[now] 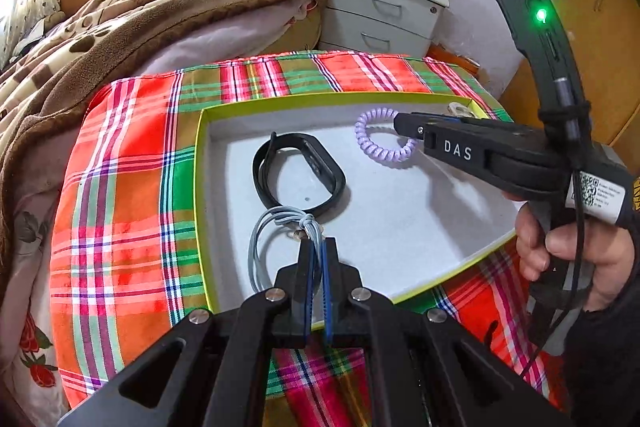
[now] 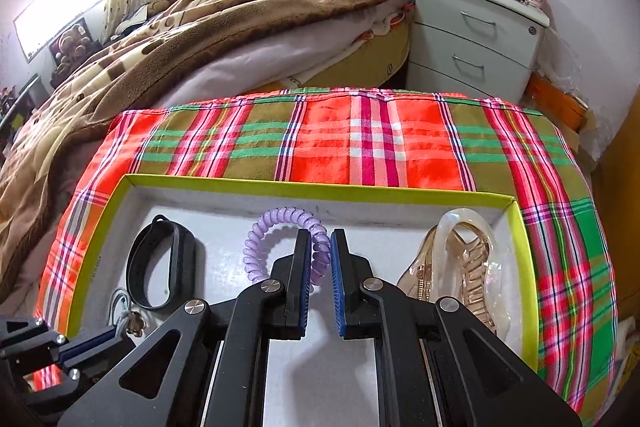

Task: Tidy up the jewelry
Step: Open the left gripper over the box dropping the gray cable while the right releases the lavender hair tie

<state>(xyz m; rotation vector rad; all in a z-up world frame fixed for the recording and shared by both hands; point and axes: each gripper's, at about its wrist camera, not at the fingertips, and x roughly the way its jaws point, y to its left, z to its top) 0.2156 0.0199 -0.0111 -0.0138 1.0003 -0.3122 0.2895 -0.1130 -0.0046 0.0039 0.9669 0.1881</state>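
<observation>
A shallow box with a lime-green rim (image 1: 199,163) (image 2: 304,189) lies on a plaid cloth. In it lie a black band (image 1: 298,175) (image 2: 162,263), a purple spiral bracelet (image 1: 374,139) (image 2: 280,223), a grey cord bracelet (image 1: 264,239) (image 2: 120,303) and a clear amber hair claw (image 2: 464,259). My left gripper (image 1: 319,241) is shut on the grey cord bracelet near its knot, at the box's near left. My right gripper (image 2: 320,239) (image 1: 396,125) has its jaws on either side of the purple spiral, slightly apart, with a gap on the right side.
The plaid cloth (image 1: 120,187) (image 2: 380,143) covers a raised surface at the bed's foot. A brown blanket (image 1: 120,27) is heaped on the bed to the left. A white bedside cabinet (image 2: 476,39) stands behind on the right.
</observation>
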